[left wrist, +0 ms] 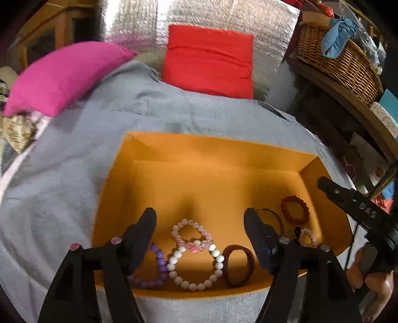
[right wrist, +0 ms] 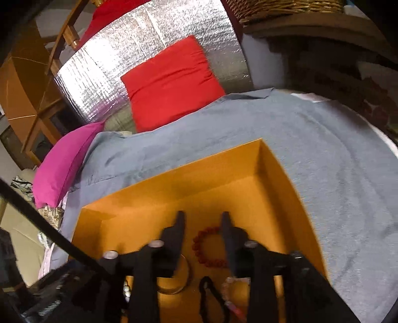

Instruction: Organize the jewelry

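Note:
An open orange box lies on a grey cloth and holds several bracelets. My left gripper stands open above the box floor, with a pink bead bracelet, a white bead bracelet, a purple bead bracelet and a brown bangle lying below, none gripped. A red bead bracelet rests at the right. In the right wrist view my right gripper is open over the orange box; the red bead bracelet lies on the floor beneath its jaws, untouched. A thin metal bangle and a dark cord lie nearer.
A magenta pillow and a red cushion lean at the back against silver foil sheeting. A wicker basket sits on a wooden shelf at the right. The right gripper's body shows at the box's right edge.

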`<state>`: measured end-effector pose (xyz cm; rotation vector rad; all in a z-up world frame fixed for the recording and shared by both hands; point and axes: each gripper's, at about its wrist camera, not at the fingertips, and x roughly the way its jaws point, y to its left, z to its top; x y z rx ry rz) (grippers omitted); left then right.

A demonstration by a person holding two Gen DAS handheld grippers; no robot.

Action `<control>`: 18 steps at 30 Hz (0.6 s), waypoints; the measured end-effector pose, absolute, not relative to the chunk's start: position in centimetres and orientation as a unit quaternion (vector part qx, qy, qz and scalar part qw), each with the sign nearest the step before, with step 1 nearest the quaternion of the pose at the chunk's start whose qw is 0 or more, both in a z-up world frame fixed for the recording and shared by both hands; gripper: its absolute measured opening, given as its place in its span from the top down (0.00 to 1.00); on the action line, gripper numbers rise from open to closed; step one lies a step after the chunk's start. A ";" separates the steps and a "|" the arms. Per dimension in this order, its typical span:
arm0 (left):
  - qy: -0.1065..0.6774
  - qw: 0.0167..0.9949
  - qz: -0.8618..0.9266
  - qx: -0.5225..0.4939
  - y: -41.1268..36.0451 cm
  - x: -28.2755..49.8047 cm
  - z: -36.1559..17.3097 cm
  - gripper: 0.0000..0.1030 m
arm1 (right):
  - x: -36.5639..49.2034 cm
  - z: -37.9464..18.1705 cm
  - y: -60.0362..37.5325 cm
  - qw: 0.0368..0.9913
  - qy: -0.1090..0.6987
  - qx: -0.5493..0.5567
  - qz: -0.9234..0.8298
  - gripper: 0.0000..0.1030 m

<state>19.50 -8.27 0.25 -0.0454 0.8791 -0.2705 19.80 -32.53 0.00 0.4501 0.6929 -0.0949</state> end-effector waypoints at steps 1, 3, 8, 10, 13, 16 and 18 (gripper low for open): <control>0.422 0.898 -0.124 -0.020 -8.2 19.0 0.6 0.28 | 19.2 0.4 -32.6 0.918 0.328 0.217 -0.047 0.53; 0.421 0.901 -0.107 -0.017 -8.0 17.9 1.3 0.27 | 18.1 1.2 -32.5 0.922 0.324 0.208 -0.044 0.53; 0.400 0.914 -0.065 -0.001 -7.1 13.9 3.3 0.24 | 13.7 3.7 -31.1 0.935 0.311 0.170 -0.024 0.52; 0.383 0.922 -0.056 0.015 -6.9 11.7 4.6 0.24 | 12.1 4.4 -30.4 0.938 0.311 0.153 -0.018 0.50; 0.346 0.936 -0.045 0.038 -6.7 8.1 6.9 0.24 | 8.8 5.7 -29.1 0.942 0.313 0.124 -0.011 0.42; 0.304 0.951 -0.049 0.039 -6.2 4.8 8.5 0.15 | 5.9 6.7 -27.6 0.945 0.316 0.086 -0.006 0.42; 0.272 0.960 -0.044 0.043 -5.8 2.8 9.3 0.09 | 3.6 7.0 -26.5 0.946 0.318 0.059 -0.007 0.41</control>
